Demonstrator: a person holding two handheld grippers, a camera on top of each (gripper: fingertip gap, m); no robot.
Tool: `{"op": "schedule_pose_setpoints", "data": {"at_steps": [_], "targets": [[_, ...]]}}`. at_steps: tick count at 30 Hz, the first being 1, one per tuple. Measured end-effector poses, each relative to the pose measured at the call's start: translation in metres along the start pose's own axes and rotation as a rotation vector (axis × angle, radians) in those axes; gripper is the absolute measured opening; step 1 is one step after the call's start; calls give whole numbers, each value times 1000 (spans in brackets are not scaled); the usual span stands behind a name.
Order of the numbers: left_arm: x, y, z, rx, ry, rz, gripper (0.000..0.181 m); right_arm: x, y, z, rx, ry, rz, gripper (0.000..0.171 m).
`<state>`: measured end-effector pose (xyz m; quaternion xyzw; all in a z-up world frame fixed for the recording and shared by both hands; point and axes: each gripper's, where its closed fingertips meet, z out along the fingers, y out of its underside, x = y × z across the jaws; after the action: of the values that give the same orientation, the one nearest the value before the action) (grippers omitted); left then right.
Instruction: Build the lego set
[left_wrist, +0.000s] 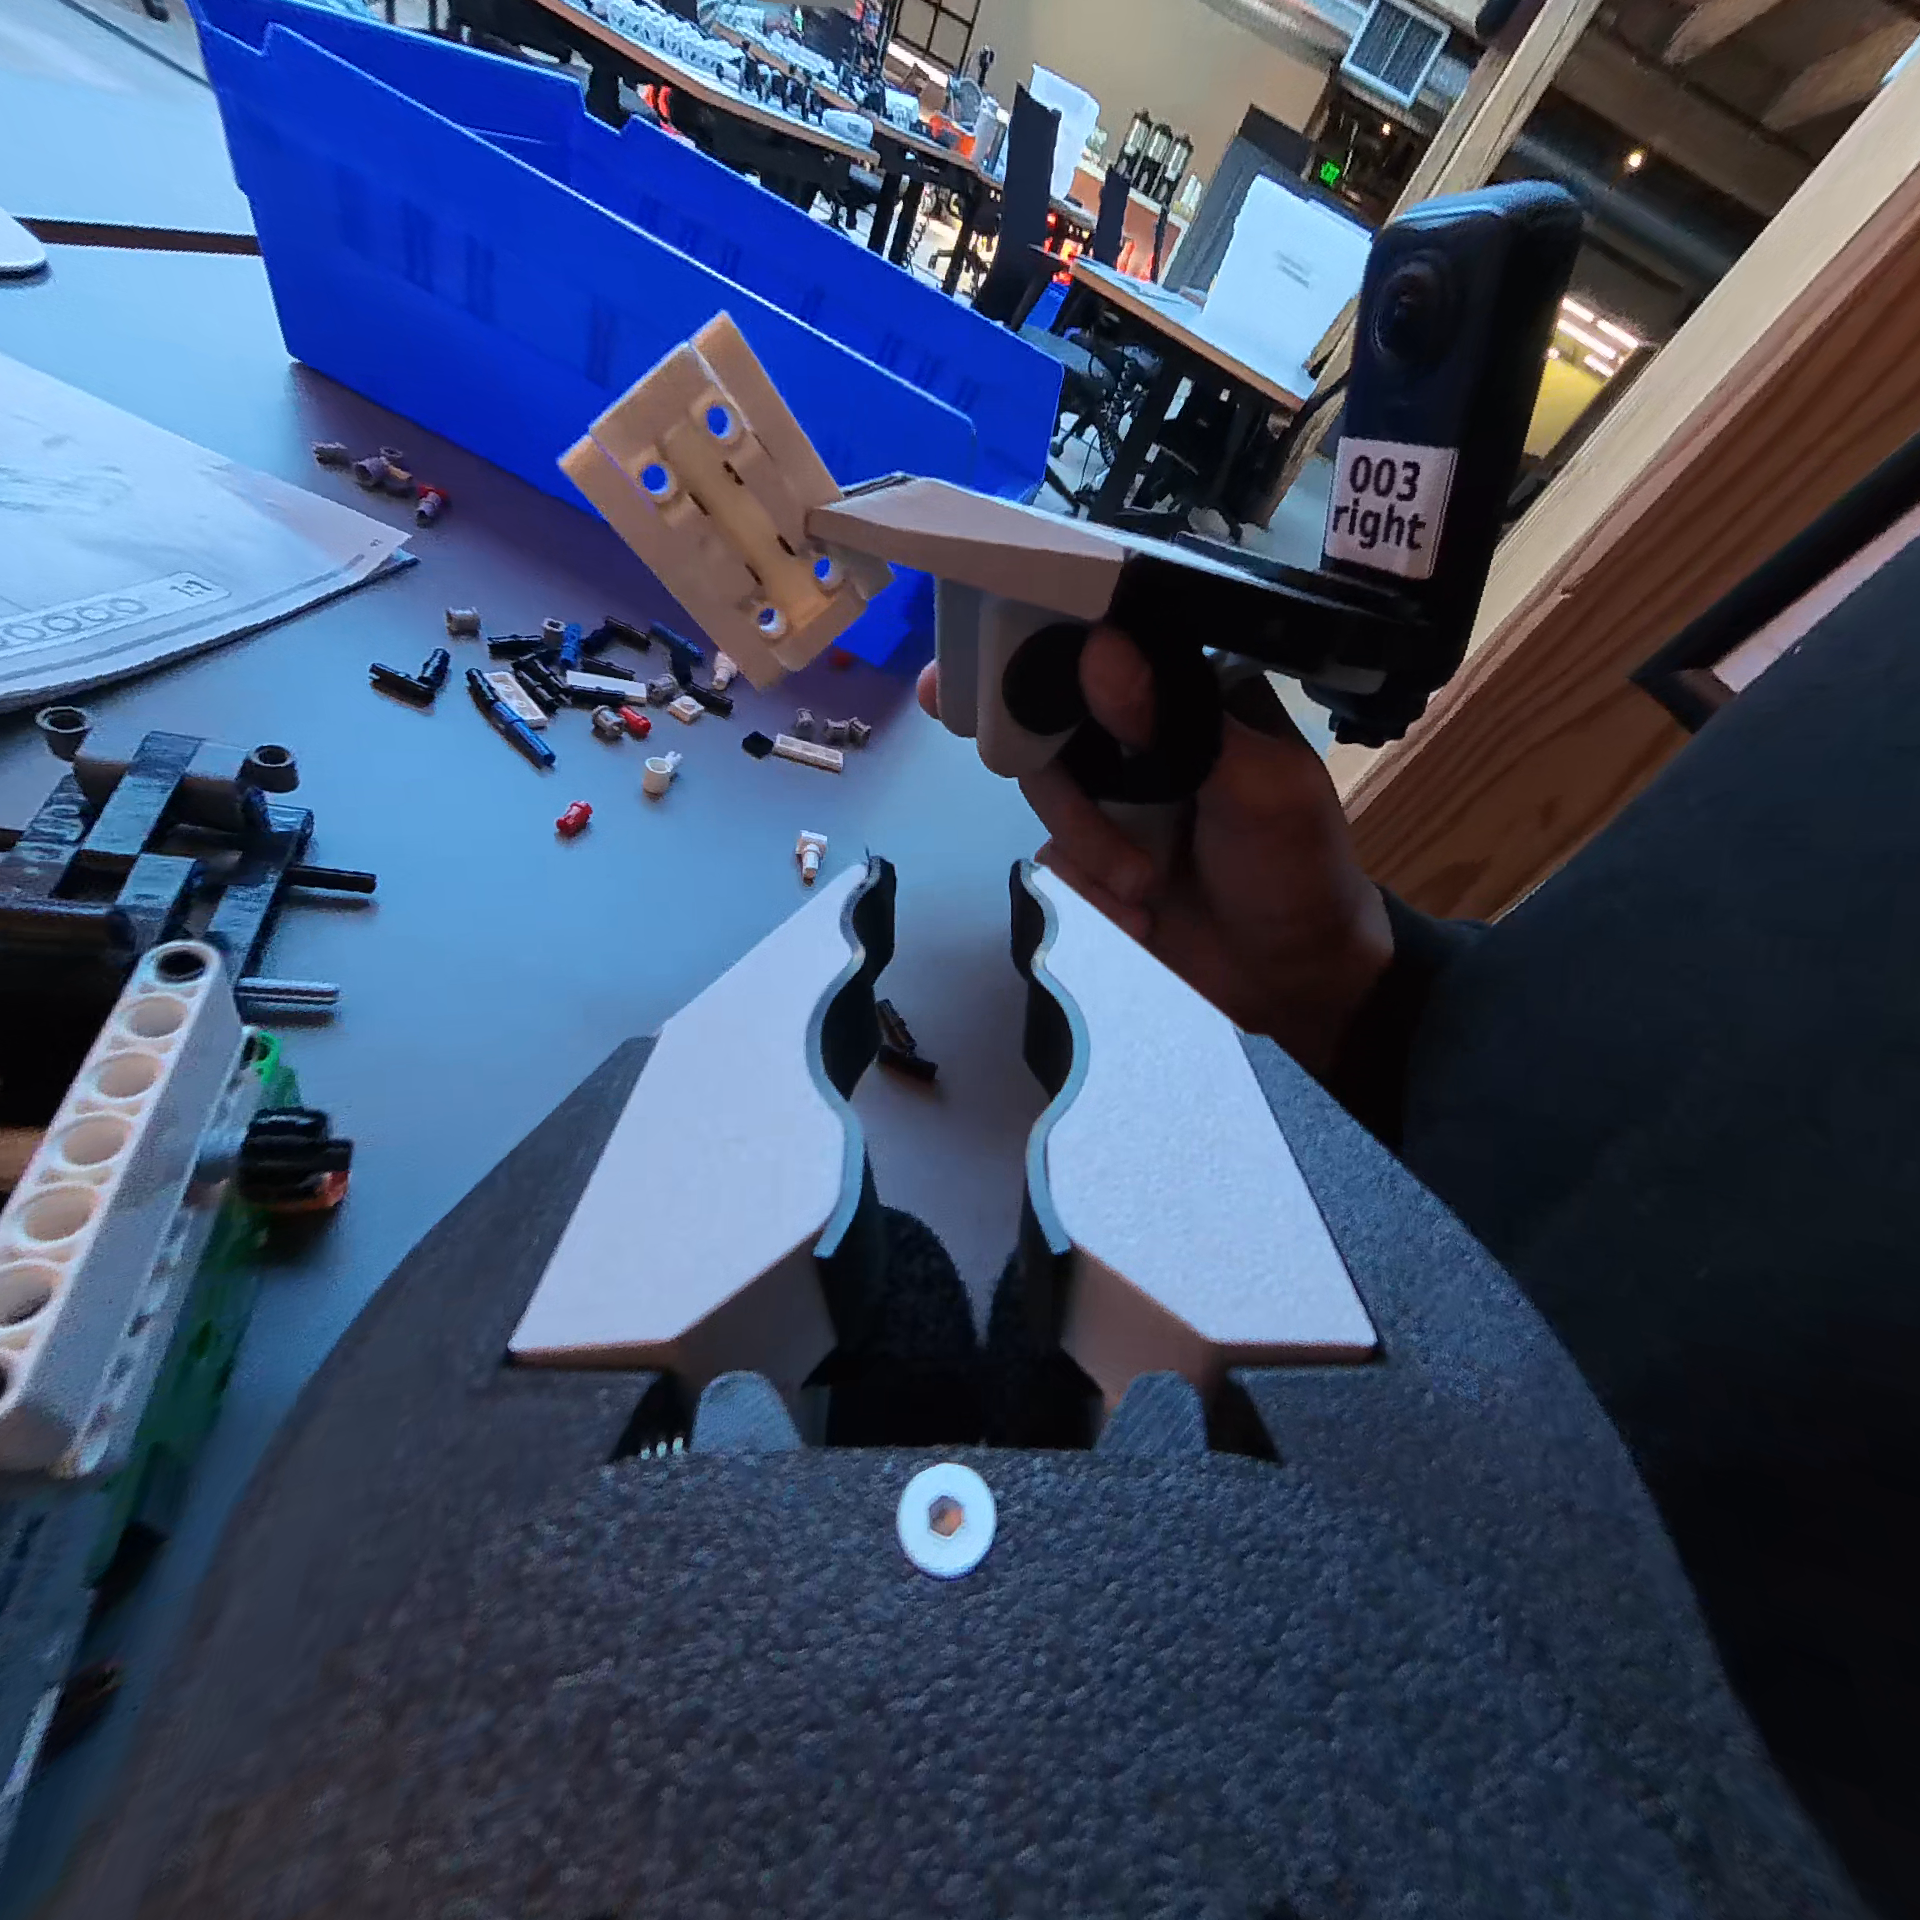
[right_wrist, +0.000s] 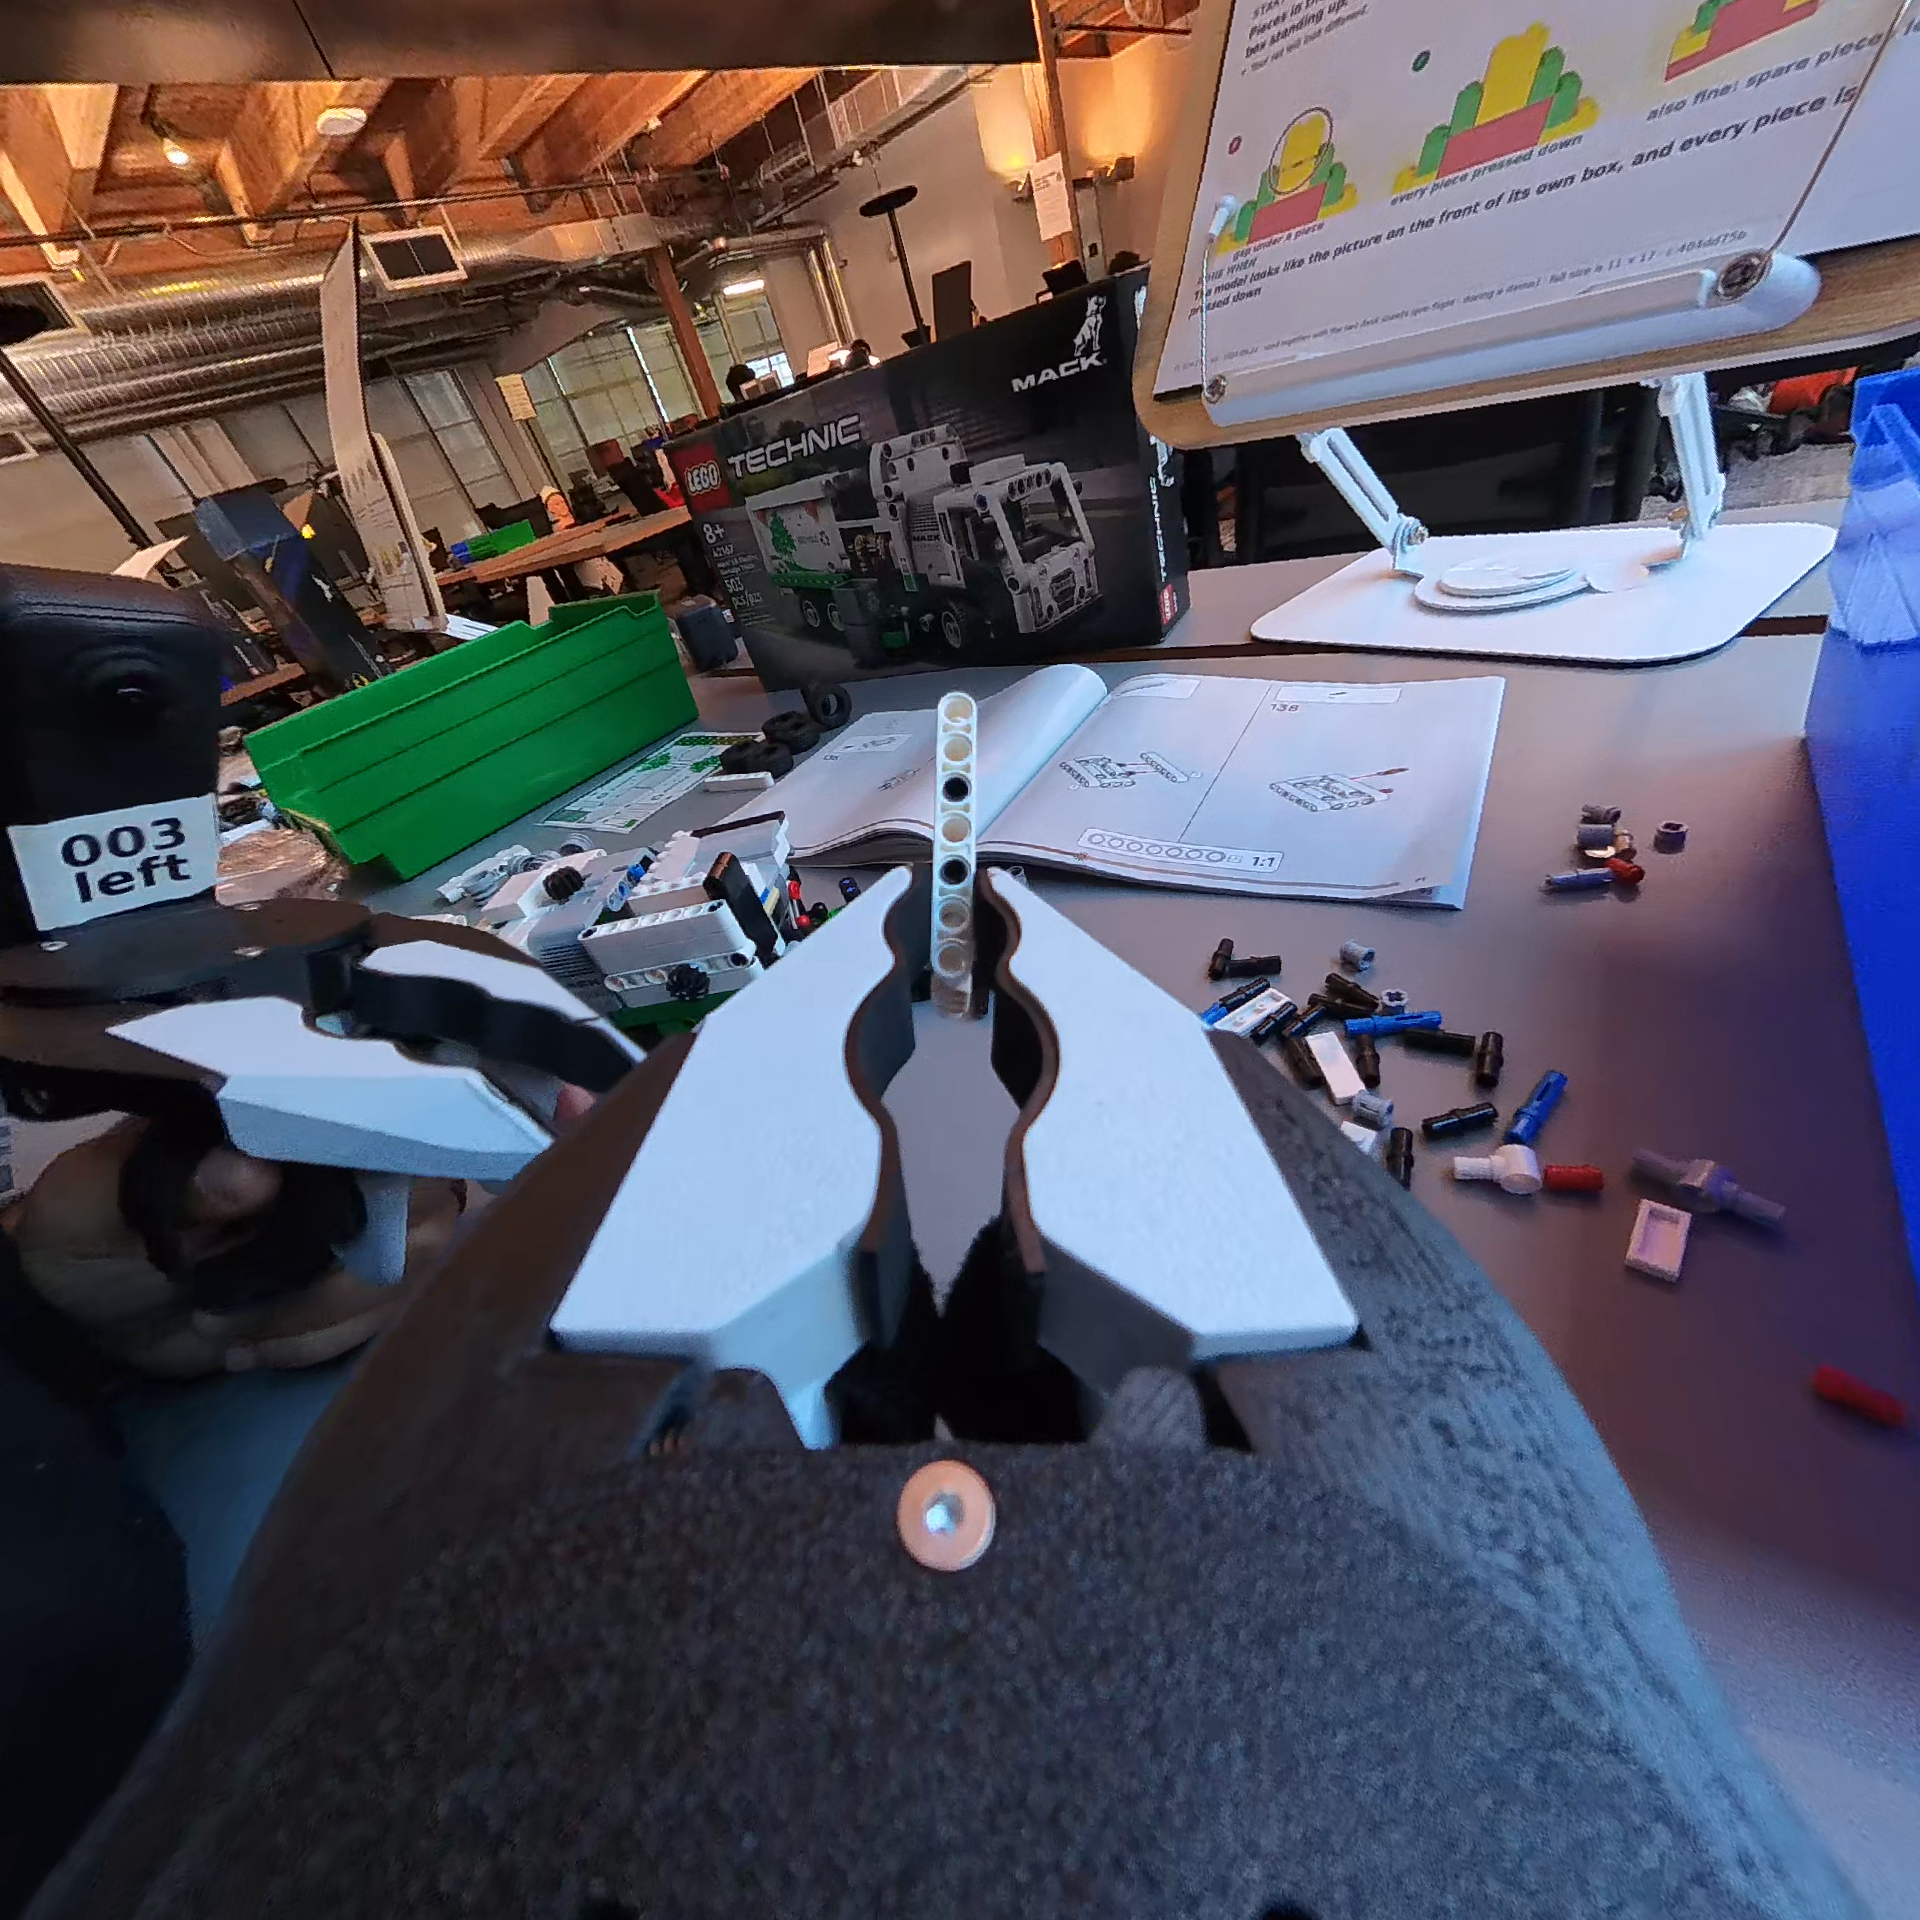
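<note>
My right gripper (right_wrist: 951, 883) is shut on a white panel piece (right_wrist: 956, 821), seen edge-on as a strip with holes. In the left wrist view the right gripper (left_wrist: 821, 525) holds this flat white piece (left_wrist: 707, 488), which has blue pins, tilted in the air above the loose parts. My left gripper (left_wrist: 951, 873) is open and empty, low over the dark table, below and in front of the right one. A small dark pin (left_wrist: 904, 1039) lies on the table between its fingers. The partly built truck model (left_wrist: 135, 862) (right_wrist: 644, 925) stands to the left.
Loose pins and small parts (left_wrist: 582, 675) (right_wrist: 1371, 1049) are scattered on the table. An open instruction booklet (right_wrist: 1195, 779) lies behind them. A blue bin (left_wrist: 499, 270) stands at the right, and a green bin (right_wrist: 468, 727), the set's box (right_wrist: 935, 499) and a white sheet stand (right_wrist: 1538, 592) stand at the back. Tip to tip, the grippers are about 9 centimetres apart.
</note>
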<state>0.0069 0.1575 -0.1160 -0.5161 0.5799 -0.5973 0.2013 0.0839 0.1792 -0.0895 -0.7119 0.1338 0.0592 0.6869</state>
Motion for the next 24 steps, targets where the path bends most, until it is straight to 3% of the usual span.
{"op": "schedule_pose_setpoints", "data": {"at_steps": [24], "targets": [[0, 1, 1, -10, 7, -9, 21, 1, 0, 0, -1, -3, 12, 7]]}}
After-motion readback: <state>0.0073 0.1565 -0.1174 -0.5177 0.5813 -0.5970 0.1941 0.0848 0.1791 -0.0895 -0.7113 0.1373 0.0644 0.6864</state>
